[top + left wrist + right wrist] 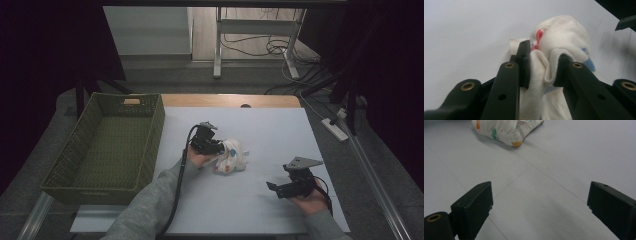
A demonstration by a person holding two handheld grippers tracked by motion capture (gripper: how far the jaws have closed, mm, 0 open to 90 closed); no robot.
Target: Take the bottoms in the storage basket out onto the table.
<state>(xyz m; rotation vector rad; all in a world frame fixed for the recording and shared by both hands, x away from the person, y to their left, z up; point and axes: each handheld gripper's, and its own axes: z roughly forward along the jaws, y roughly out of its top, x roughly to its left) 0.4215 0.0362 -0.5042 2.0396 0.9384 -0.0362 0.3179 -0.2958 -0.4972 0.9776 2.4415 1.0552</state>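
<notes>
Jaws of the left gripper (541, 72) pinch a white printed cloth (559, 37); right gripper (539, 205) jaws gape; no legible writing.

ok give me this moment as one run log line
left gripper: shut on white cloth | right gripper: open, holding nothing, over table | basket: nothing inside

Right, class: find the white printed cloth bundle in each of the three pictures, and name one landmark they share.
High view: the cloth bundle lies mid-table, at the tip of the left tool.
Left gripper view: the bundle sits centre, its fold pinched between the black jaws.
Right gripper view: the bundle is at the top edge, left of centre.
Shared landmark: the pale grey table.
</notes>
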